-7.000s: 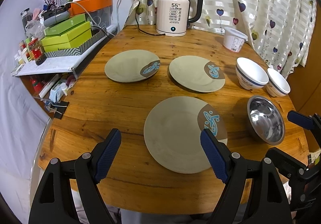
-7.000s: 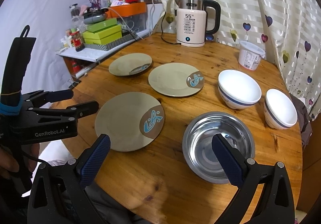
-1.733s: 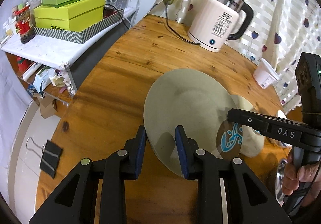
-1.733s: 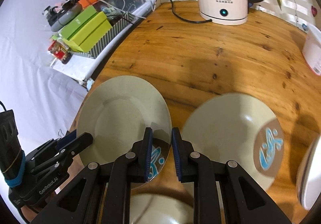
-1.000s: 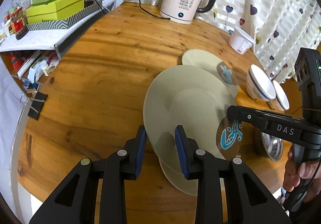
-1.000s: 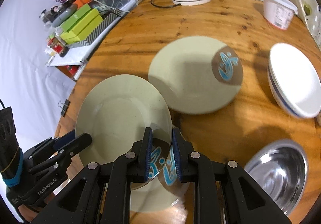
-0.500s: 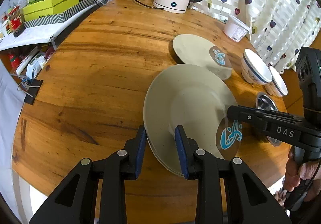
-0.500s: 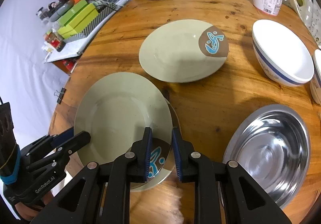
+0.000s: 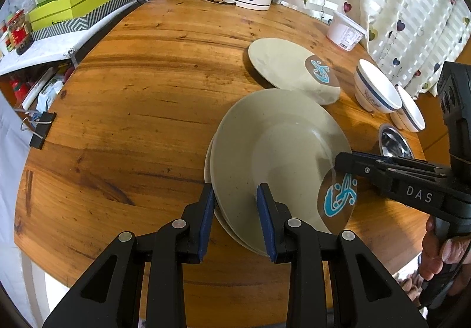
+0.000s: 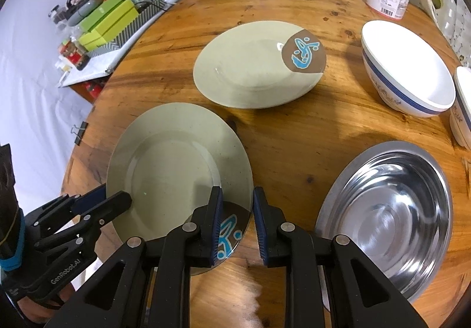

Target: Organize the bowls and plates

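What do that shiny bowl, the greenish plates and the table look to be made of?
Shiny bowl: metal, probably stainless steel, with mirror-like reflections. Greenish plates, stacked and lone: smooth and slightly glossy with soft highlights, either glazed ceramic or melamine; the look can't settle it. Table: wood, with visible grain and knots under a glossy varnish.

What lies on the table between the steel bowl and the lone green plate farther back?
Only bare wood: in the right wrist view, nothing lies between the shiny steel bowl and the lone pale green round plate.
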Available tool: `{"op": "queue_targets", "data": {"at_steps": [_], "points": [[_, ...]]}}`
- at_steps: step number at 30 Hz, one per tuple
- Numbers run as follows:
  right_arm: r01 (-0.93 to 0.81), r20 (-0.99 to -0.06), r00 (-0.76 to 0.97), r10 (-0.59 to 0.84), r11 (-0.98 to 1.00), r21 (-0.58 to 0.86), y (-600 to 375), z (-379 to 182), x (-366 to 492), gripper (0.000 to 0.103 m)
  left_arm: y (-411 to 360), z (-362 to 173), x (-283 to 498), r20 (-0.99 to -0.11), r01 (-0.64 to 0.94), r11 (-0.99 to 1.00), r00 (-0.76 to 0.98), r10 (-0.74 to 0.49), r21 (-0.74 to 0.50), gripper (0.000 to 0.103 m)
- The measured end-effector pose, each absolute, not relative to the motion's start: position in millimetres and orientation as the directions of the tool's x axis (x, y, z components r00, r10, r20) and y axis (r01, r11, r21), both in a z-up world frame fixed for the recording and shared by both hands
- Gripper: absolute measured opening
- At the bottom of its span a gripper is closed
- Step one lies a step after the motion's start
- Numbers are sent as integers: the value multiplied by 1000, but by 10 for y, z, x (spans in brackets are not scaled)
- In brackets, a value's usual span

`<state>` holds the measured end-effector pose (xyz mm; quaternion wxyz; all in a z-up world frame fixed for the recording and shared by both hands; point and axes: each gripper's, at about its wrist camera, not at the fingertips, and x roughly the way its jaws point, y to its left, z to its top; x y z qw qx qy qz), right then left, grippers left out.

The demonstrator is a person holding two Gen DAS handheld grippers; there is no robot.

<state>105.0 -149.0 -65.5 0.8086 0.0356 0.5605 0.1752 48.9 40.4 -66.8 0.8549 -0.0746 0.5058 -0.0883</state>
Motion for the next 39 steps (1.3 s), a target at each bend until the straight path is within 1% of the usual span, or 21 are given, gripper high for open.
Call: {"op": "queue_targets", "data": {"at_steps": [18, 24, 32, 39], "points": [[-264, -887, 320, 331, 931, 252, -1464, -695, 1049, 23, 443, -675, 472, -846, 59, 975, 487, -217, -216, 31], [-273, -881, 335, 333, 929, 248, -1469, -662, 1040, 23, 517, -647, 482, -834, 51, 971, 502, -229, -236, 31], [-273, -878, 335, 342, 927, 257, -1485, -665, 1020, 23, 513, -715, 505, -842, 46, 966, 481, -244, -253, 31], [-260, -860, 377, 344, 930, 259, -1547, -534, 970, 23, 549, -666, 492, -835, 42, 967, 496, -239, -252, 31]]}}
